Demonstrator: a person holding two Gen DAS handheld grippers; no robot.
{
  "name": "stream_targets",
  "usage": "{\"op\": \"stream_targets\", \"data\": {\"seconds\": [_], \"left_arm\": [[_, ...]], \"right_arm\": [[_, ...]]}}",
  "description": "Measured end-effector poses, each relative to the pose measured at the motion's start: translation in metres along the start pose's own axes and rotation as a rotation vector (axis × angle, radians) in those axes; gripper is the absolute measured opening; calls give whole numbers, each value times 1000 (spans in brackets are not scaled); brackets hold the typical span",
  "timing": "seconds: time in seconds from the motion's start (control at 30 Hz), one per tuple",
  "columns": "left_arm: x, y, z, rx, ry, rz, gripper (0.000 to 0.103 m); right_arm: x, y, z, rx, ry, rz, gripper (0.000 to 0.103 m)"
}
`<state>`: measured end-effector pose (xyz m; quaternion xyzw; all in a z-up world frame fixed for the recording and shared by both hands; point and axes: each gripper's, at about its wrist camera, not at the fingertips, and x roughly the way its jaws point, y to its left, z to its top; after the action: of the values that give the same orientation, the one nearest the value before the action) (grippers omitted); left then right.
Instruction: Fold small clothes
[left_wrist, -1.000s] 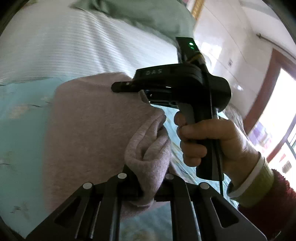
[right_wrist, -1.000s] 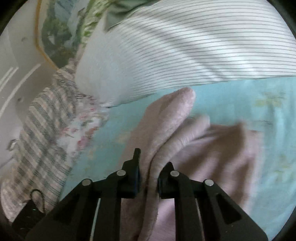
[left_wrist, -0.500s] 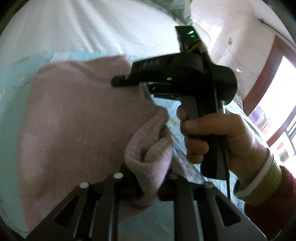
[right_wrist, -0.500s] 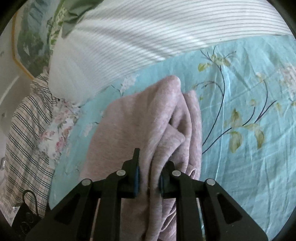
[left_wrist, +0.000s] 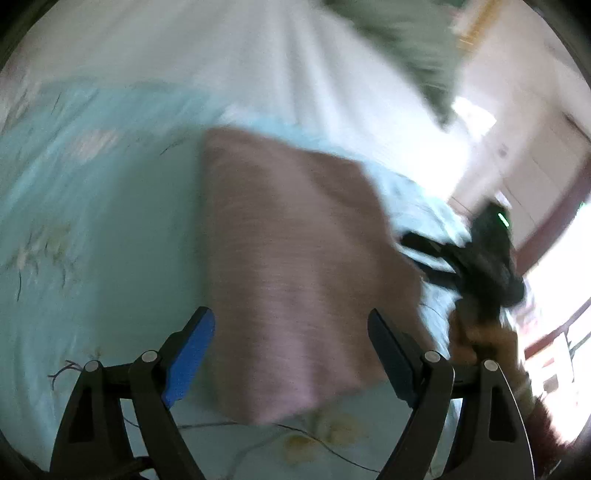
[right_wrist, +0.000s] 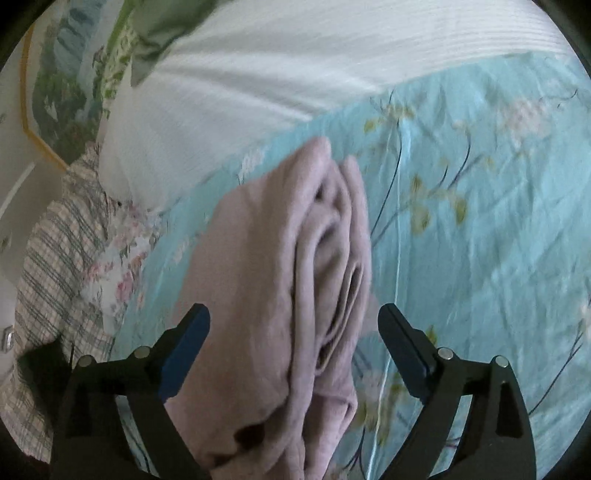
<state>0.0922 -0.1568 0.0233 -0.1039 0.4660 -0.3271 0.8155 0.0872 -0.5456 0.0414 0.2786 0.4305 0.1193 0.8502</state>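
Note:
A pink knitted garment (left_wrist: 295, 258) lies folded on a light blue floral bedsheet (left_wrist: 92, 229). The left wrist view is blurred. My left gripper (left_wrist: 291, 332) is open, with its fingers on either side of the garment's near edge, holding nothing. In the right wrist view the garment (right_wrist: 266, 302) shows its stacked folded layers from the side. My right gripper (right_wrist: 295, 332) is open, jaws wide apart either side of the garment's near end. The right gripper also shows in the left wrist view (left_wrist: 480, 254), held by a hand at the garment's right edge.
A white striped pillow or quilt (right_wrist: 295, 81) lies behind the garment. A plaid cloth (right_wrist: 48, 266) and a floral cloth (right_wrist: 118, 269) lie at the bed's left side. A green cloth (right_wrist: 166, 33) sits on the pillow. A wall and bright window (left_wrist: 554, 295) are to the right.
Both grippers were shut on the pink garment and have opened, letting it go. The garment now lies flat and folded on the sheet. Both grippers have drawn back a little.

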Motion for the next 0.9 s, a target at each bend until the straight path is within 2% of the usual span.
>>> {"op": "stream_targets", "data": {"seconds": [0.07, 0.13, 0.37, 0.4, 0.47, 0.5, 0.53, 0.57, 0.6, 0.7, 0.9], "left_arm": [[15, 22, 13, -80, 47, -50, 85], [28, 32, 20, -103, 78, -61, 85], [81, 34, 35, -102, 153, -89, 86], [89, 36, 37, -103, 151, -101, 89], [102, 29, 42, -86, 128, -101, 89], [104, 26, 43, -74, 126, -99, 78], [108, 24, 45, -62, 131, -91, 63], [108, 23, 44, -58, 136, -94, 55], [105, 22, 44, -56, 135, -99, 45], [79, 15, 41, -37, 95, -115, 32], [-18, 13, 11, 13, -21, -62, 31]], "right_arm": [[8, -1, -3, 2, 24, 8, 92], [14, -2, -3, 9, 39, 22, 93], [31, -6, -2, 2, 79, 43, 93], [35, -7, -2, -4, 84, 50, 93], [39, -5, -1, -9, 87, 54, 92], [41, -4, 0, -14, 93, 50, 80], [45, -3, 1, -18, 111, 32, 66], [48, -4, 1, -1, 128, 26, 53], [48, -3, 1, 14, 127, 26, 45], [39, 11, 0, 16, 99, 50, 36], [30, 75, -26, -57, 87, 177, 34]]}}
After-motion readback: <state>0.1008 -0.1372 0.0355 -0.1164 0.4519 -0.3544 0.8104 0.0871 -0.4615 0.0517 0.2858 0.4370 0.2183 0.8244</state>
